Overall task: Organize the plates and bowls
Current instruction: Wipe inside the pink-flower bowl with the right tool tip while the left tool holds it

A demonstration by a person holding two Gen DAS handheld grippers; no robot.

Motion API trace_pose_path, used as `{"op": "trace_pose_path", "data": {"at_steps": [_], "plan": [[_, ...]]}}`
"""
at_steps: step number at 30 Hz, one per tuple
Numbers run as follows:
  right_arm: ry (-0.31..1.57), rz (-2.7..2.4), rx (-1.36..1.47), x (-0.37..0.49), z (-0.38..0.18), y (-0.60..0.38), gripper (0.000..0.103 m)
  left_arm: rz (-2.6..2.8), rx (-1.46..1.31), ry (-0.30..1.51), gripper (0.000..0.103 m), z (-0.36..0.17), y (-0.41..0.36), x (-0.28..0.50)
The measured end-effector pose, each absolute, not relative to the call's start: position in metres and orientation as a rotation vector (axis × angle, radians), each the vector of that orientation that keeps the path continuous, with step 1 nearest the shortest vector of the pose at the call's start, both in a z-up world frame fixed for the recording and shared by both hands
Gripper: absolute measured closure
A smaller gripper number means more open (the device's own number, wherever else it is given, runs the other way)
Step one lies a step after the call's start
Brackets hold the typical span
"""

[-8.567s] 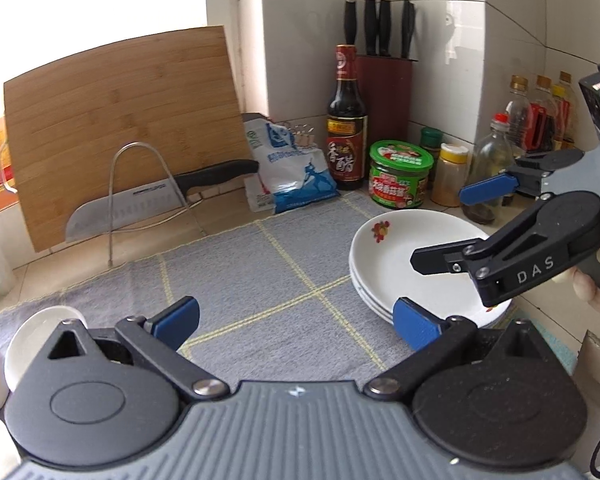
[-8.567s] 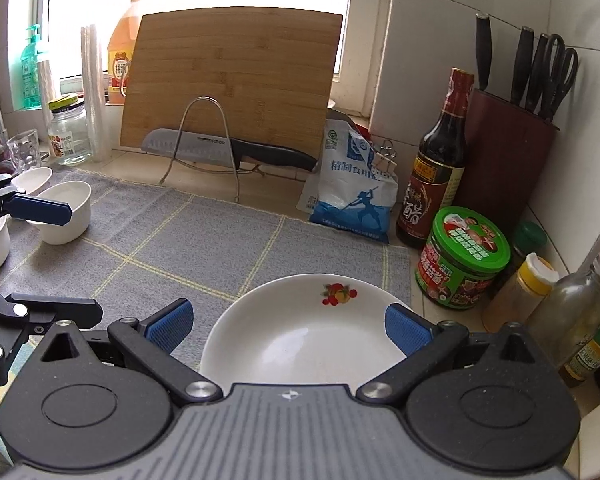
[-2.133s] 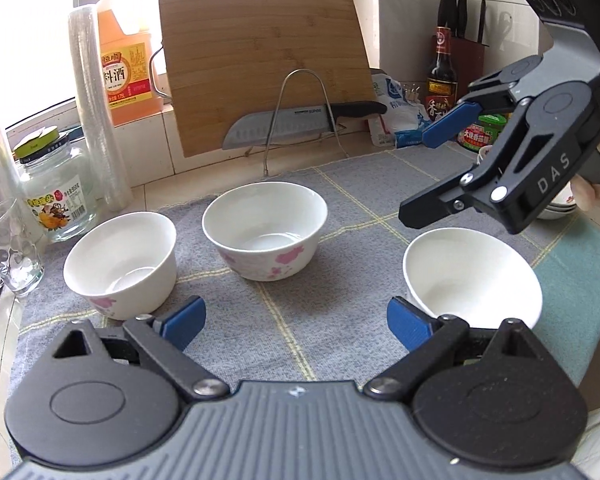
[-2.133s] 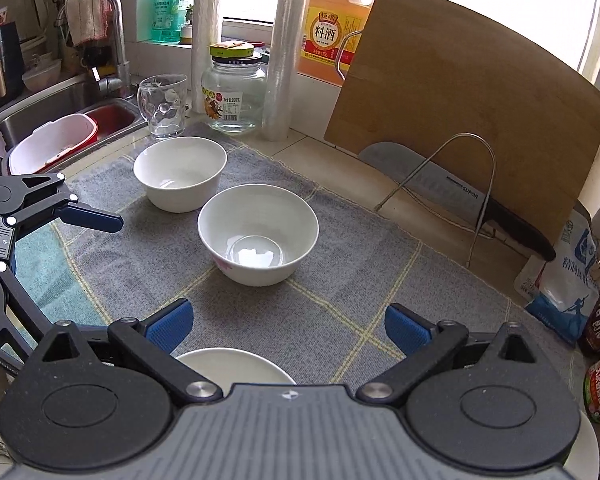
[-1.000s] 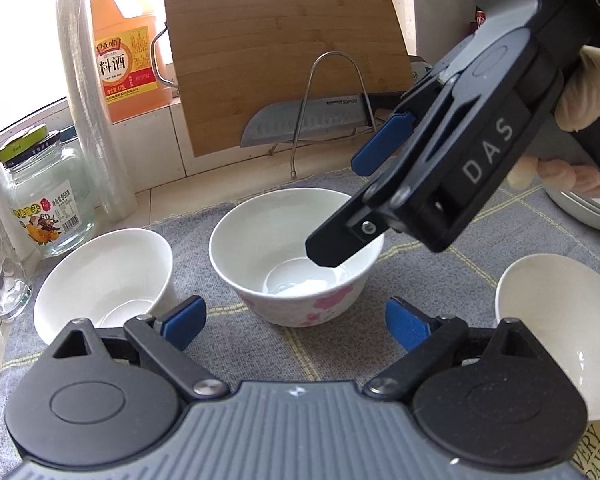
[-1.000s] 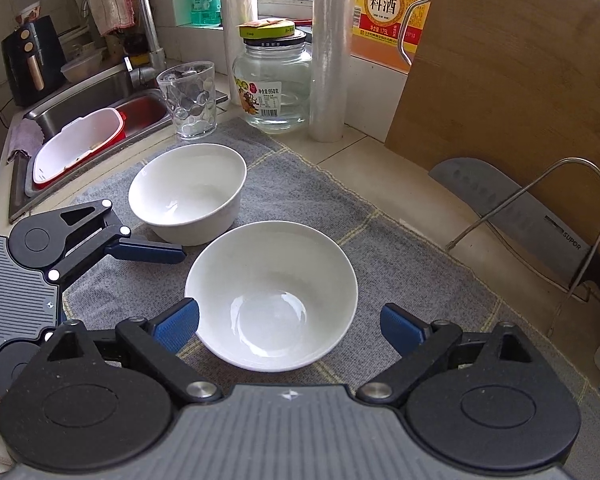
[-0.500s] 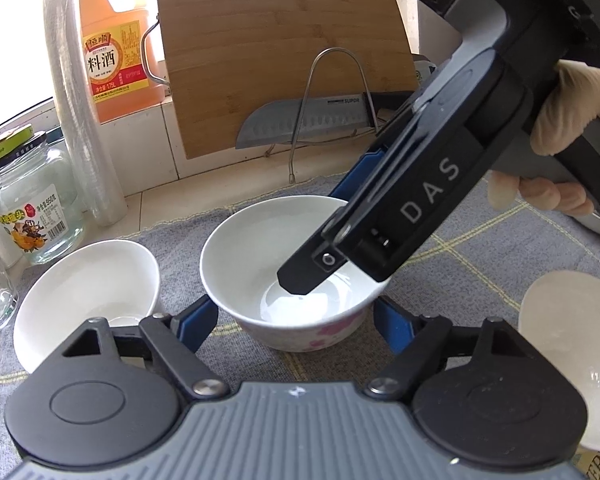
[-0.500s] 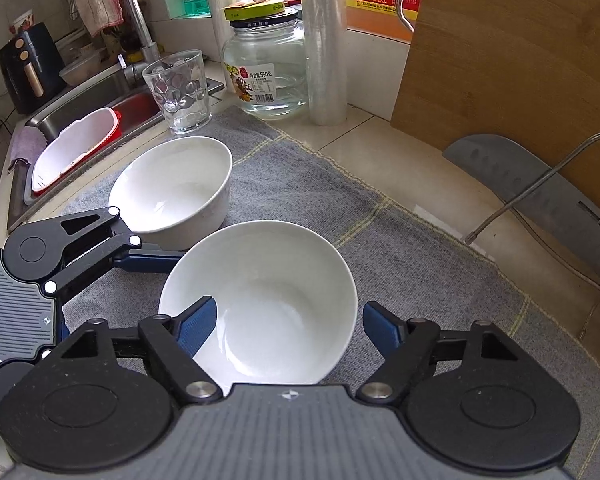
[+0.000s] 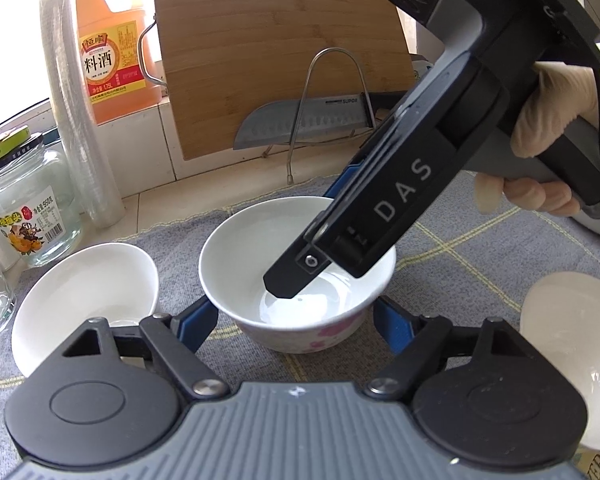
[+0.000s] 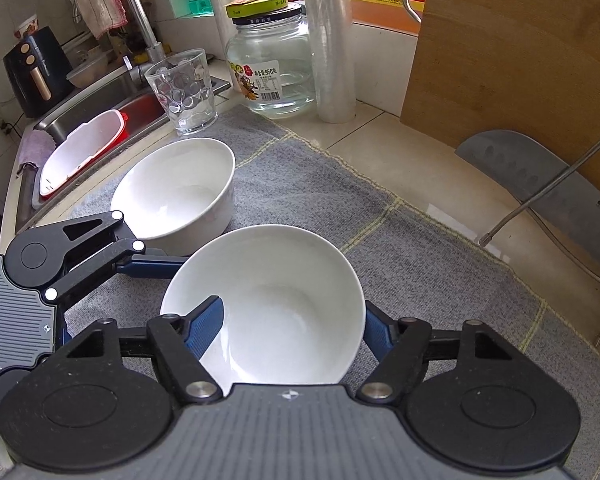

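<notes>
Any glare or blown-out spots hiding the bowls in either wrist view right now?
Left wrist view: window blown out top left, far-right bowl overexposed to a featureless white, middle bowl readable. Right wrist view: even light, both bowls clear, mild sheen inside the near bowl; fisheye bends the cutting board.

- Three bowls sit on the mat [image 9: 480, 240]: middle bowl [image 9: 240, 248] centre frame, left bowl [image 9: 80, 280] lower left, right bowl [image 9: 572, 312] lower right.
- Cutting board [image 9: 276, 52] stands behind, top centre; jar [image 9: 24, 208] at left edge.
</notes>
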State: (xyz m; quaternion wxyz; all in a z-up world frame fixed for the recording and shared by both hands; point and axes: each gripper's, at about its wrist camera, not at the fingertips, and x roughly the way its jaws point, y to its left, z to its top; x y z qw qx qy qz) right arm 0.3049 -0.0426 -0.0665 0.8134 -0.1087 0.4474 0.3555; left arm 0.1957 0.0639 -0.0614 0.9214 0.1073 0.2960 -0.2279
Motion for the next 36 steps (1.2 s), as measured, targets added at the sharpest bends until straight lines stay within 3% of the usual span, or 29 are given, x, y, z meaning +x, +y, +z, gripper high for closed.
{"op": "trace_pose_path", "data": {"at_steps": [36], "plan": [[0.886, 0.785, -0.244, 0.228, -0.017, -0.058, 0.024, -0.499, 0.240, 0.642, 0.019, -0.014, 0.054, 0.138]]}}
